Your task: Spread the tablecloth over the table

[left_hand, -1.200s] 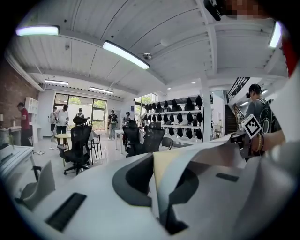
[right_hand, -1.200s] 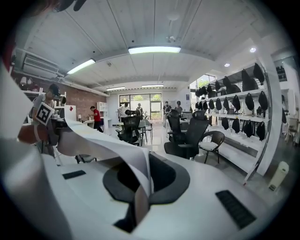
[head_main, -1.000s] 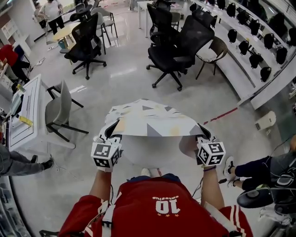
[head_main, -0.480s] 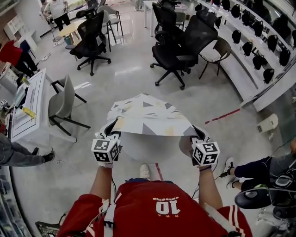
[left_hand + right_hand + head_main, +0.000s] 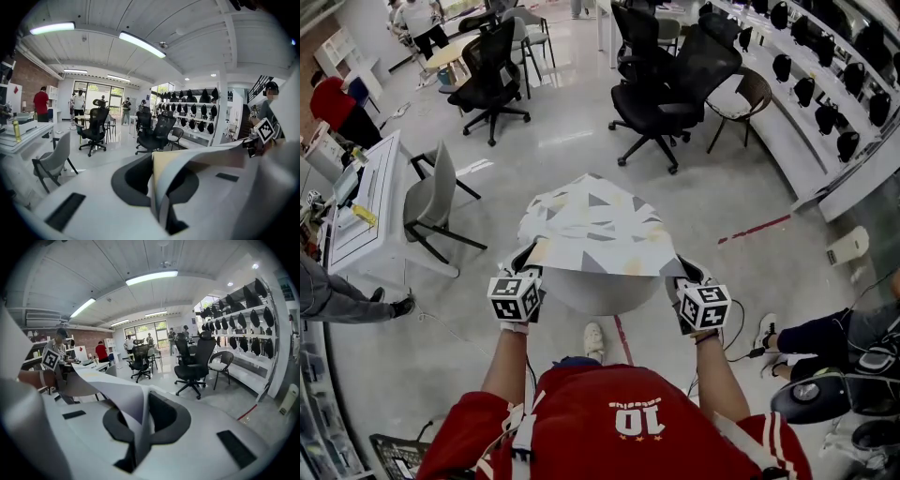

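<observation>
The tablecloth [image 5: 595, 230], white with grey triangles and pale yellow patches, hangs stretched between my two grippers above a round white table [image 5: 602, 292]. My left gripper [image 5: 525, 261] is shut on the cloth's near left corner. My right gripper [image 5: 688, 274] is shut on the near right corner. In the left gripper view the cloth edge [image 5: 187, 164] runs out of the closed left gripper [image 5: 160, 190] toward the right gripper's marker cube [image 5: 264, 131]. In the right gripper view the cloth [image 5: 110, 390] is pinched in the right gripper [image 5: 138, 427]. The far edge of the cloth droops over the table's far side.
Black office chairs [image 5: 661, 98] stand beyond the table. A grey chair [image 5: 431, 202] and a white desk [image 5: 361, 220] are at the left. A shelf of black helmets [image 5: 825, 112] runs along the right. A seated person's legs [image 5: 825, 333] are near right; a shoe [image 5: 592, 339] is by the table's foot.
Both grippers have come down and slightly forward with the cloth held between them. The cloth now lies lower and flatter over the round table.
</observation>
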`<state>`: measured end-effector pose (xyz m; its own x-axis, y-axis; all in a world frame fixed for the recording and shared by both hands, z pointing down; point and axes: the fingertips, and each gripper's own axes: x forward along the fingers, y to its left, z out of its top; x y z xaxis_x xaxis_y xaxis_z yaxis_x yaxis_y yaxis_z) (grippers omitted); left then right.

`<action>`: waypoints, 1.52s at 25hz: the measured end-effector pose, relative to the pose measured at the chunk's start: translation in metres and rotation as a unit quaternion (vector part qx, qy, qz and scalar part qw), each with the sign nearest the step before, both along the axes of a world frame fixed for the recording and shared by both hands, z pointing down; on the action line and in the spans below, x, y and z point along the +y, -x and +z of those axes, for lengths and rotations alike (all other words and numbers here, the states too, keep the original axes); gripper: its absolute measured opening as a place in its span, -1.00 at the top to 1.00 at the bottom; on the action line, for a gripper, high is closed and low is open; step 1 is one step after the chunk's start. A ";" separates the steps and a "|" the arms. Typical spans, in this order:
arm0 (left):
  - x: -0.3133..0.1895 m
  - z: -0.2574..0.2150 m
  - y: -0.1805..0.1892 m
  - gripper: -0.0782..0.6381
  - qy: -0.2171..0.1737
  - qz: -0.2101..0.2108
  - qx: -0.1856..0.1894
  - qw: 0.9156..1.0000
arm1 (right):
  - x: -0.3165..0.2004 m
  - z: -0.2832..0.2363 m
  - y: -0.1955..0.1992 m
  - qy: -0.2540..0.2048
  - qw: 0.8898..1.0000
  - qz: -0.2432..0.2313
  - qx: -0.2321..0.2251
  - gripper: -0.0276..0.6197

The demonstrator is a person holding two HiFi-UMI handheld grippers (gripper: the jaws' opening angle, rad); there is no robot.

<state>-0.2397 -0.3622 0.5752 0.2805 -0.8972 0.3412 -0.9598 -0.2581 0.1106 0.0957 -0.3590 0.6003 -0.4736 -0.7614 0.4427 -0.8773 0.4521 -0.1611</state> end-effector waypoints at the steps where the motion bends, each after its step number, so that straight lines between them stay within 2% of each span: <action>1: 0.003 0.005 0.000 0.74 0.005 -0.002 -0.001 1.000 | 0.003 0.004 0.000 0.004 1.000 -0.003 0.002 0.86; 8: 0.020 0.029 -0.002 0.72 0.038 -0.013 -0.011 0.999 | 0.019 0.031 -0.007 0.036 0.999 -0.011 0.021 0.80; 14: 0.026 0.044 -0.004 0.73 0.057 -0.025 -0.007 0.998 | 0.037 0.057 -0.026 0.067 0.997 -0.013 0.042 0.64; 21: 0.033 0.059 -0.006 0.73 0.082 -0.030 -0.001 0.996 | 0.063 0.070 -0.046 0.078 0.994 -0.033 0.074 0.60; 30: 0.039 0.072 -0.004 0.71 0.096 -0.038 0.010 0.995 | 0.087 0.068 -0.051 0.075 0.993 -0.045 0.077 0.60; 33: 0.045 0.081 -0.008 0.69 0.108 -0.035 0.016 0.993 | 0.101 0.069 -0.052 0.082 0.993 -0.061 0.066 0.61; 38: 0.057 0.095 -0.018 0.65 0.125 -0.017 -0.014 0.992 | 0.120 0.061 -0.054 0.073 0.994 -0.070 0.039 0.61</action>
